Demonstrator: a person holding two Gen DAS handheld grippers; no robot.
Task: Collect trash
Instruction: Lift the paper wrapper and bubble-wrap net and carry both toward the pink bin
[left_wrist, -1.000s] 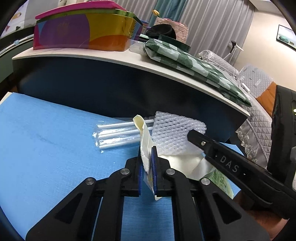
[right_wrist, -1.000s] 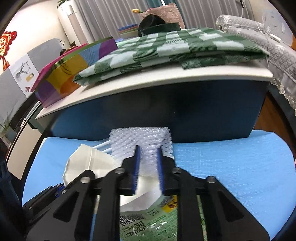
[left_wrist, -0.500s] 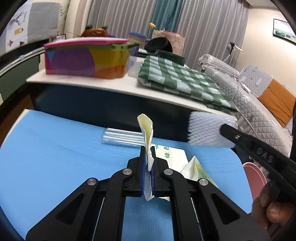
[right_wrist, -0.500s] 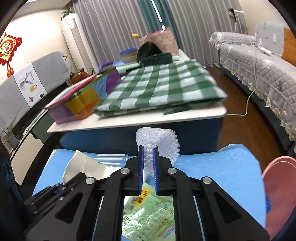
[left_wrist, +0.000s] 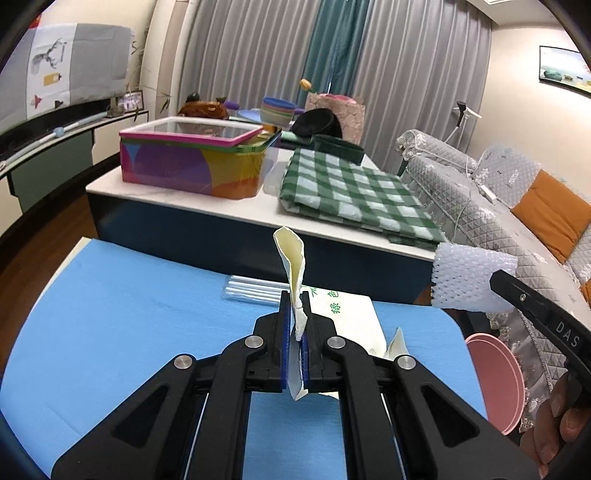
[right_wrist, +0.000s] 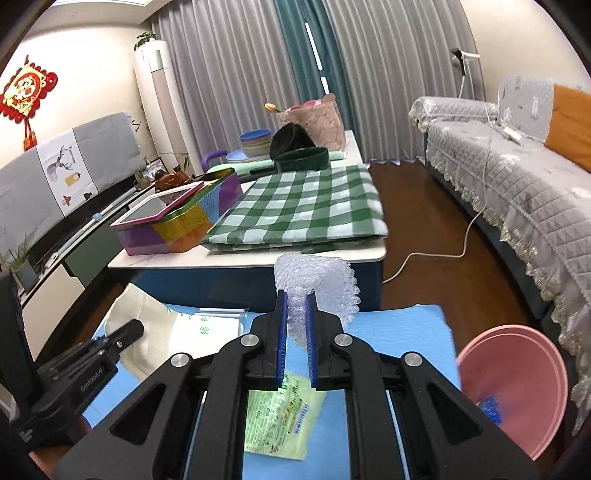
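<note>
Between the closed jaws of the left gripper, a cream paper scrap stands upright above the blue mat. Right of it, the right gripper pinches a bubble-wrap piece. Further right, low and beside the mat, sits the pink basin, nearer the right hand, so that load probably drops first.

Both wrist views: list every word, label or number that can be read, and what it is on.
"DAS": on the right gripper arm, left wrist view.
"GenRobot.AI": on the left gripper's body, right wrist view; small, read with some doubt.
Green characters on the white paper bag: unreadable.
Print on the green wrapper: blurred.
Red wall ornament's character: unreadable.
</note>
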